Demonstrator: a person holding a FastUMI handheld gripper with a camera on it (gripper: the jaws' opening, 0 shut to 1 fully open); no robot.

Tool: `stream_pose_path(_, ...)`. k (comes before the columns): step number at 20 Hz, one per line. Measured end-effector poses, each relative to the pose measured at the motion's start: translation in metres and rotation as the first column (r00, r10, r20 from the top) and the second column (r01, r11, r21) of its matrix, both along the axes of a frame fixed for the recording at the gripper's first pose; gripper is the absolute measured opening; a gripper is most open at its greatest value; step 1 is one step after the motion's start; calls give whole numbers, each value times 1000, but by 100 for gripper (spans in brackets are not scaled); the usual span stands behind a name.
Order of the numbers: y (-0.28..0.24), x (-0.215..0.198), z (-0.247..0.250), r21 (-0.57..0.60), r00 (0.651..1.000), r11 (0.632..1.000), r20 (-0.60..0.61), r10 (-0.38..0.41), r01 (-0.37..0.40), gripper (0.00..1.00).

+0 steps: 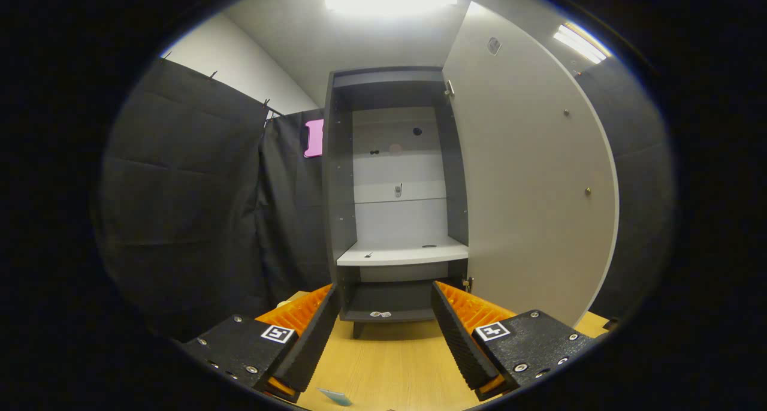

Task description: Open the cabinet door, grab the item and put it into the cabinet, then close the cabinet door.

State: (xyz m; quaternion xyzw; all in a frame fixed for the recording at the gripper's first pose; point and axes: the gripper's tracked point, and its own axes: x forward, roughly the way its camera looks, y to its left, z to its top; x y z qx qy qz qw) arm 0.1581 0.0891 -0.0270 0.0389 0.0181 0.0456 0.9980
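The jaws (pixel 383 315) stand wide apart with nothing between them, hovering above the wooden desk (pixel 389 363). Each finger carries a small square black-and-white marker on top; no readable writing on either. Straight ahead beyond the fingertips stands the cabinet (pixel 338 189), its door (pixel 527 183) swung fully open to the right. Inside, a pale shelf (pixel 401 254) sits at mid-height, with a dark lower compartment beneath it, where a small sticker lies, too small to read. A small pale blue item (pixel 335 396) lies on the desk between the fingers, near their bases; its kind is unclear.
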Motion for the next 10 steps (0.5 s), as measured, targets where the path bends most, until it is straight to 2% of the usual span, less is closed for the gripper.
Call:
stream_pose_path(6, 46, -4, -77, 11, 995, 998, -76, 64, -63, 94)
stream_pose_path(10, 69, -11, -137, 3, 980, 995, -171, 102, -103, 94)
